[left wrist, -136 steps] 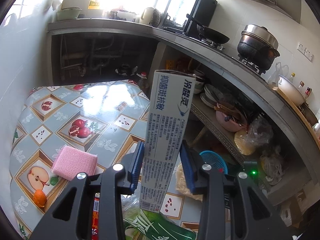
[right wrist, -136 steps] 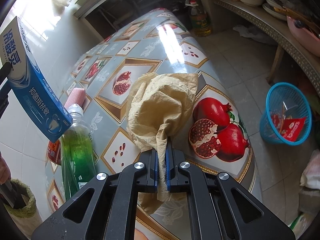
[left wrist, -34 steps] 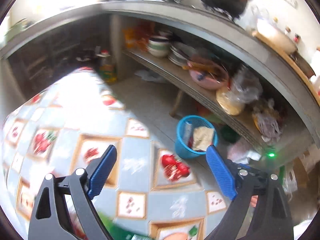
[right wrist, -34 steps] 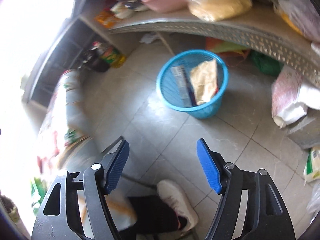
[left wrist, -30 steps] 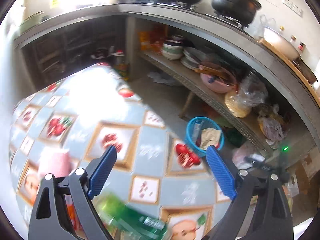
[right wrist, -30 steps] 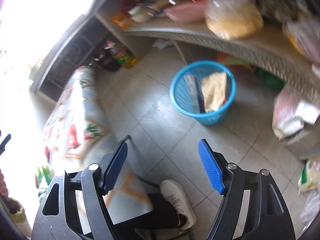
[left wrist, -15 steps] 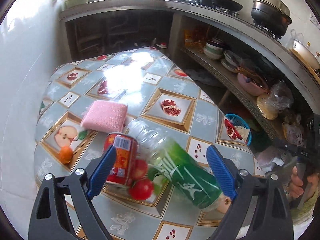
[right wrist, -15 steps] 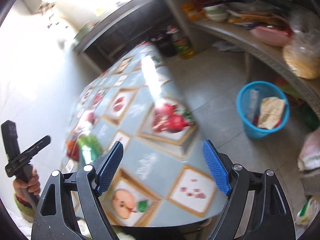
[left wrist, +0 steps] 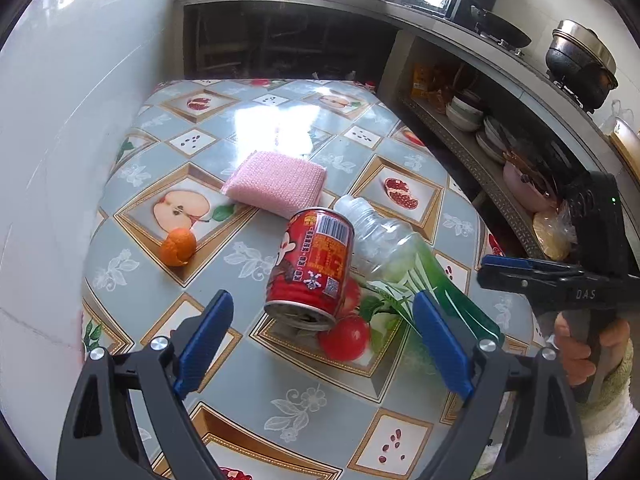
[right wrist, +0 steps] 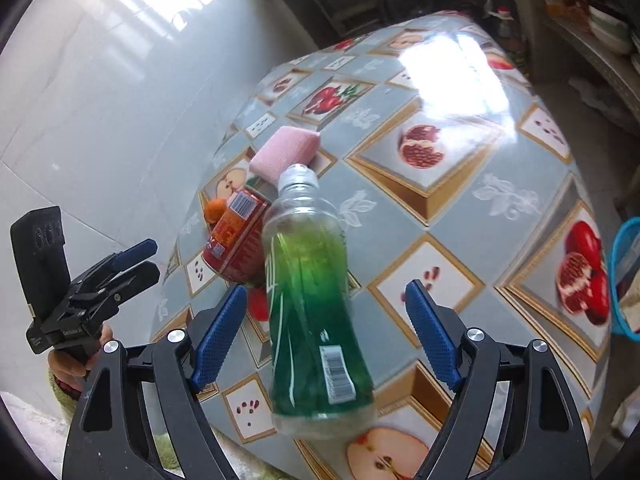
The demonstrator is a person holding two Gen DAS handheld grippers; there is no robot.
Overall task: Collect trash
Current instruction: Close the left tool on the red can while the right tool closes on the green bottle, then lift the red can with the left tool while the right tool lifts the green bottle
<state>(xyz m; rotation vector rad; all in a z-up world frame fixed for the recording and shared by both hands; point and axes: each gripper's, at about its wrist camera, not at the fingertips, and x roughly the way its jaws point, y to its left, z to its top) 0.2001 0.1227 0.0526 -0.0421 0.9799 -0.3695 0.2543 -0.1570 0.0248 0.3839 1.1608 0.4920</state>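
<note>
My left tongs (left wrist: 322, 336) stand wide open, the red can (left wrist: 310, 266) lying between them; my right tongs (right wrist: 322, 336), also wide open and empty, flank the green bottle (right wrist: 310, 304).

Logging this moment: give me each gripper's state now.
Left gripper: open, empty, facing the red can.
Right gripper: open, empty, around the green bottle.

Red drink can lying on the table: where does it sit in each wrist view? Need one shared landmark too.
Left wrist: red drink can lies centre frame, between the open fingers of the left gripper.
Right wrist: left of centre, partly hidden behind the green plastic bottle.
Shared landmark: pink sponge just beyond the can in both.
</note>
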